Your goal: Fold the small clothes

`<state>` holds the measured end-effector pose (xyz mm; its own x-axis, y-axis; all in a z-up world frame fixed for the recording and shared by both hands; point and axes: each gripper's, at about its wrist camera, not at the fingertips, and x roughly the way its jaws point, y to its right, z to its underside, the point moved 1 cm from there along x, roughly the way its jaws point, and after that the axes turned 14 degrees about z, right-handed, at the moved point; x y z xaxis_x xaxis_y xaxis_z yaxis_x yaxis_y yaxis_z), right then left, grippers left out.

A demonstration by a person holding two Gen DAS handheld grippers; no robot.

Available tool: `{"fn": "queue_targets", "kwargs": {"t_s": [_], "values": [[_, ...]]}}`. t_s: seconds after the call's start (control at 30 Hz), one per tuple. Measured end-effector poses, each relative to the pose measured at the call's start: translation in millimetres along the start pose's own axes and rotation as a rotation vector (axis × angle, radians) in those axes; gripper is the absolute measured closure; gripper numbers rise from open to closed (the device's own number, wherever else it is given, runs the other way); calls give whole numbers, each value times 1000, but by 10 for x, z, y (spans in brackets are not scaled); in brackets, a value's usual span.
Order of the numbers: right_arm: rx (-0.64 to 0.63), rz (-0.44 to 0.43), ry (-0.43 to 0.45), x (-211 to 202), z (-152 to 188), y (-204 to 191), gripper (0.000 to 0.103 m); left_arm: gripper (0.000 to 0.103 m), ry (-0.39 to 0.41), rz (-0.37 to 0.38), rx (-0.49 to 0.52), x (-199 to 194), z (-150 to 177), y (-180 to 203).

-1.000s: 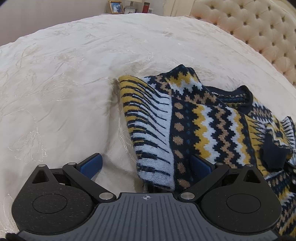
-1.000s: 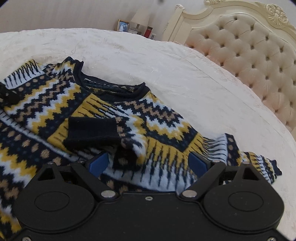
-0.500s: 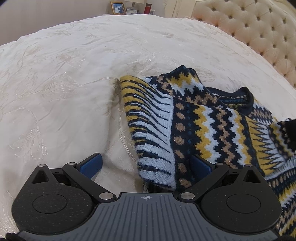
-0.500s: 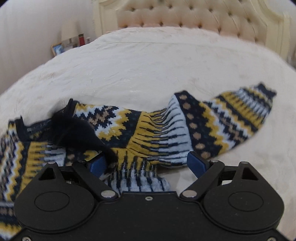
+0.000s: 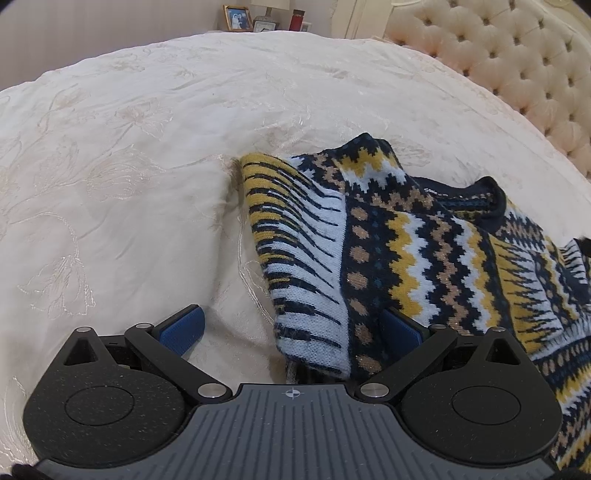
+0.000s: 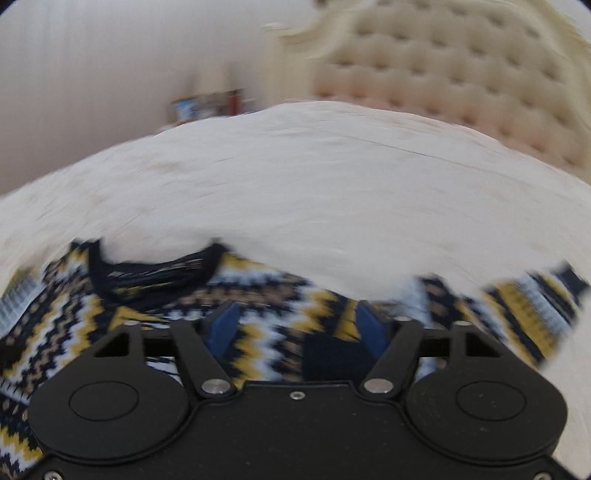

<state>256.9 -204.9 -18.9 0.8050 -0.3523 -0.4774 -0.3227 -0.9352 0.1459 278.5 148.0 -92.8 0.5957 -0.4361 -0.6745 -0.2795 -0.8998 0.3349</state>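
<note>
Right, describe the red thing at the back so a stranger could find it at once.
Look past the cream bedspread to the far wall, left of the tufted headboard. Small things line up there: a framed photo, a small clock, then a red container, the only red item.

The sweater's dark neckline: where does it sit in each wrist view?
Left wrist: neckline at right of centre, past the zigzag sweater.
Right wrist: neckline at lower left, blurred, beyond the left finger.
Shared landmark: tufted headboard, upper right in both.
</note>
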Motion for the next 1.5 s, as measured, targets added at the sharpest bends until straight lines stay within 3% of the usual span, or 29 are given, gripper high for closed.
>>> {"fn": "queue_targets", "kwargs": {"t_s": [0.17,0.33,0.53,0.57,0.63,0.67,0.77,0.83,0.97,1.03,1.13,1.2,1.23,1.27,1.37,1.43,1.47,1.5], "values": [[-100,-40,-22,512,-162,-291,39,1,14,-2,-8,-22,17,4],[-92,-77,-47,896,-236,-323,37,3,17,-20,-13,-31,-20,51],[-104,-178,-102,1103,-210,-332,33,3,98,12,-8,-111,-86,135],[-111,-206,-103,1101,-188,-326,41,3,106,10,-9,-109,-89,139],[-110,-280,-109,1081,-176,-314,68,3,117,9,-12,-97,-88,131],[-121,-291,-104,1052,-170,-325,88,3,123,12,-19,-87,-89,126],[-142,-268,-64,979,-187,-292,90,3,130,15,-34,-74,-85,109],[-101,-205,-49,1012,-218,-193,97,3,141,2,-36,-75,-82,104],[-77,-78,-116,1211,-174,-133,99,3,144,-31,-40,-61,-78,78],[-37,-97,-115,1196,-159,-105,99,3,141,-40,-46,-53,-75,58],[46,-200,-54,1033,-227,-44,82,3,133,-46,-53,-42,-73,44],[28,-236,-46,1015,-301,-97,33,3,121,-55,-49,-27,-70,50],[16,-251,-58,1028,-320,-127,19,3,115,-59,-48,-17,-62,49],[8,-271,-66,1054,-317,-174,15,3,111,-61,-48,-8,-55,47],[-15,-307,-103,1118,-294,-280,19,3,103,-60,-46,-4,-43,40],[-46,-341,-136,1158,-234,-394,30,3,105,-60,-48,-13,-37,37],[-76,-350,-149,1168,-200,-455,49,3,104,-61,-46,-13,-36,40],[-122,-339,-140,1130,-182,-525,82,3,105,-61,-44,-14,-36,44]]}}
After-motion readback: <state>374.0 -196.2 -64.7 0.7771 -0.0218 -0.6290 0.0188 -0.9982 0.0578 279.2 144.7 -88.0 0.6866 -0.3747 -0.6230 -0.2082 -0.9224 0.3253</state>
